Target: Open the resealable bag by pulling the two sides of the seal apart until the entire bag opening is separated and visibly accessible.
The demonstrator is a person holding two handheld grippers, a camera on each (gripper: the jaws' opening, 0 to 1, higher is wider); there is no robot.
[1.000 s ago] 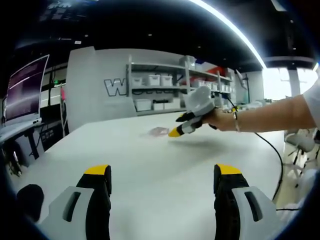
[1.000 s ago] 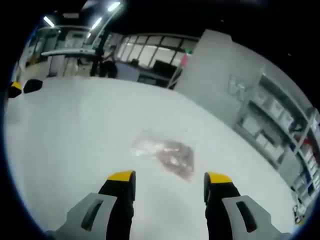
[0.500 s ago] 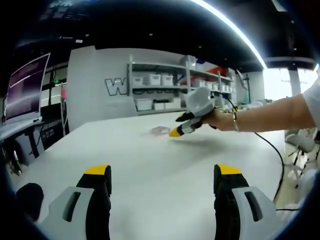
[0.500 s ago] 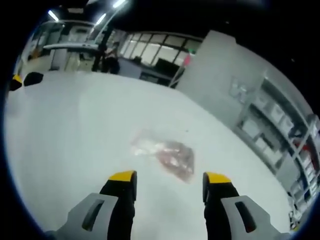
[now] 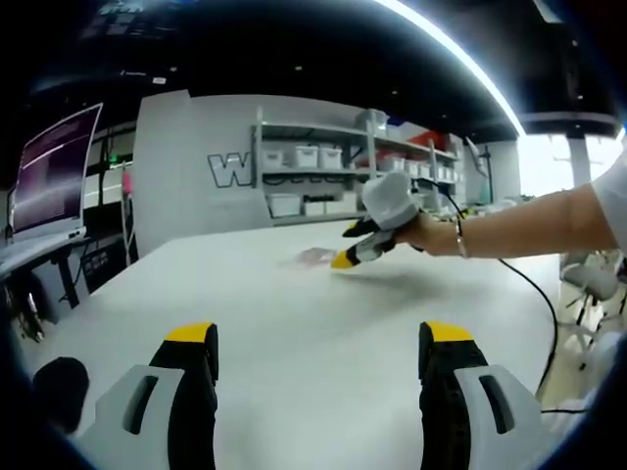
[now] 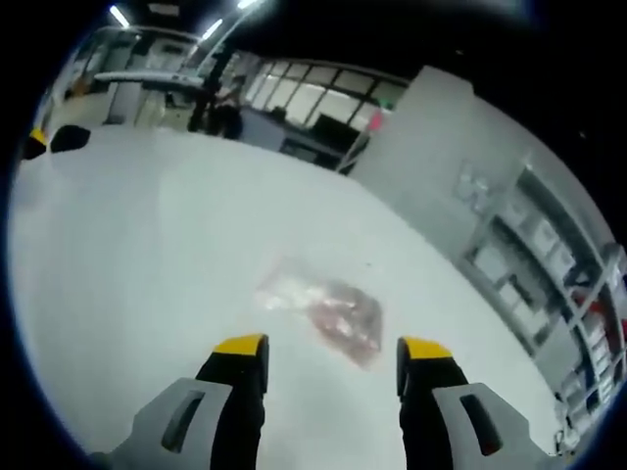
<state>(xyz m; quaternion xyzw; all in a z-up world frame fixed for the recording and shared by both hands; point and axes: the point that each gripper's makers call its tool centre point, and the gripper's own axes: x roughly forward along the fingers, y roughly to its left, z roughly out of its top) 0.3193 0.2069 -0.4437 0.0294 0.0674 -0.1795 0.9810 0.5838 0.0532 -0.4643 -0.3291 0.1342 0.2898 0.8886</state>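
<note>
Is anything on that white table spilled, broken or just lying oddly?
Nothing stands out. The resealable bag lies flat on the white table, with no spill around it. The right gripper hovers open before it; the left gripper is open too.

White table (image 6: pixel 118 245), clear bag (image 6: pixel 323 311) with reddish-pink contents — both grippers (image 6: pixel 331 354) (image 5: pixel 318 338) grey-black, yellow-tipped.

A large white "W" (image 5: pixel 228 169) stands on the grey wall; its remaining letters are hidden behind shelving.
</note>
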